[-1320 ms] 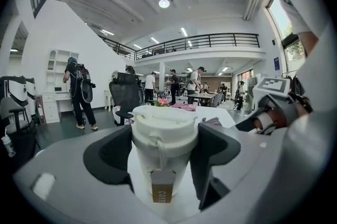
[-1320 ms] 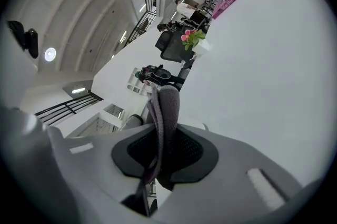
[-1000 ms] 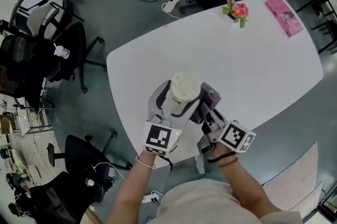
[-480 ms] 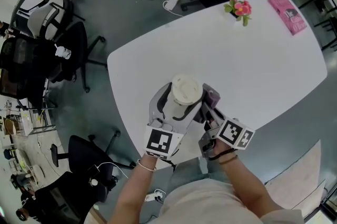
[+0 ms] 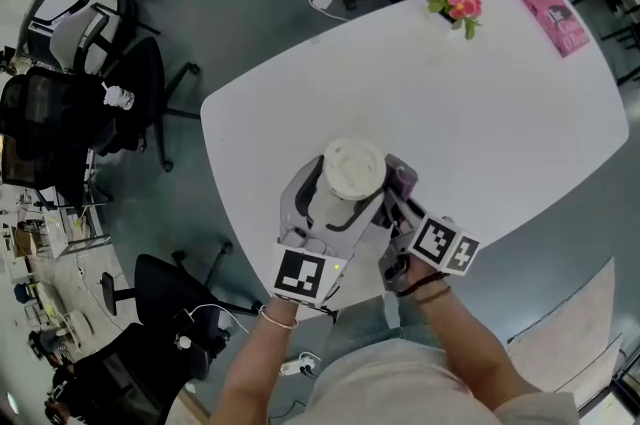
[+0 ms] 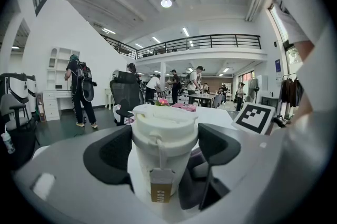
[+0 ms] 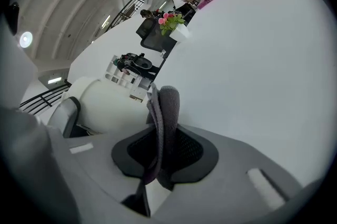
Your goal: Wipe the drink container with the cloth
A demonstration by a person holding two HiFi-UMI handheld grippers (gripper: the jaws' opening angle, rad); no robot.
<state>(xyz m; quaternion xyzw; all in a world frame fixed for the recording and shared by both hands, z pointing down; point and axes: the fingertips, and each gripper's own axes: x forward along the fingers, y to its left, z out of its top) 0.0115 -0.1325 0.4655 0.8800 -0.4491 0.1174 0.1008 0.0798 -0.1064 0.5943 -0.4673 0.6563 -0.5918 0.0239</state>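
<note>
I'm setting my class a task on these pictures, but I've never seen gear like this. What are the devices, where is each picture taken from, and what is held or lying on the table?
There is no robot here. A person holds a two-jaw gripper in each hand. The head view comes from a camera on the person's head, looking down at a white table. The other two views come from cameras riding on the grippers, each looking along its own jaws. The left gripper has its jaws closed on either side of a white lidded drink container. The right gripper pinches a grey cloth beside that container. Farther off on the table are small flowers and a pink packet.
</note>
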